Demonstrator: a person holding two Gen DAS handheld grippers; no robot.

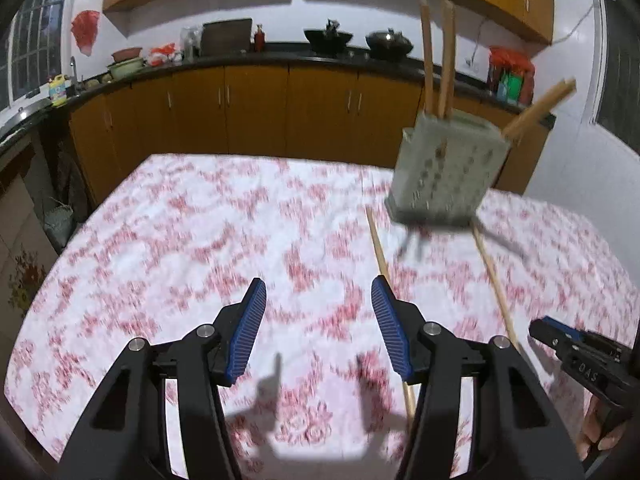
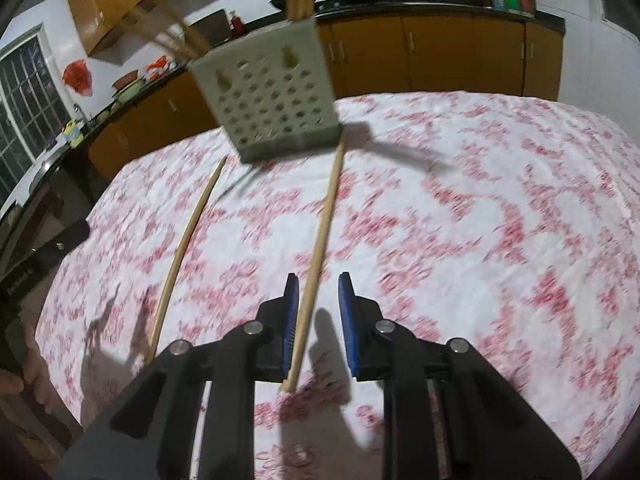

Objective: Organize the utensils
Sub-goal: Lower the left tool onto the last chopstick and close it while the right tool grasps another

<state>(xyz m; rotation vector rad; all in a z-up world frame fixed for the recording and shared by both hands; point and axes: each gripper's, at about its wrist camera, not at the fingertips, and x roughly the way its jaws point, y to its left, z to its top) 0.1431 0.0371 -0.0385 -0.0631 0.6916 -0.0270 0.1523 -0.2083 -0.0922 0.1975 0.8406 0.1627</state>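
A grey perforated utensil holder [image 1: 444, 172] stands on the floral tablecloth with several wooden chopsticks [image 1: 438, 56] sticking up from it; it also shows in the right wrist view [image 2: 272, 92]. Two loose chopsticks lie on the cloth. One chopstick [image 2: 316, 264] runs between the fingers of my right gripper [image 2: 319, 300], which is open around it and above the cloth. The other chopstick [image 2: 184, 252] lies to its left; in the left wrist view [image 1: 380, 258] it passes under the right finger of my left gripper [image 1: 319, 300], which is wide open and empty.
The table [image 1: 180, 240] carries a white and red floral cloth. Wooden kitchen cabinets [image 1: 256, 108] with a dark countertop, woks and pots stand behind it. My right gripper shows at the right edge of the left wrist view [image 1: 576, 356].
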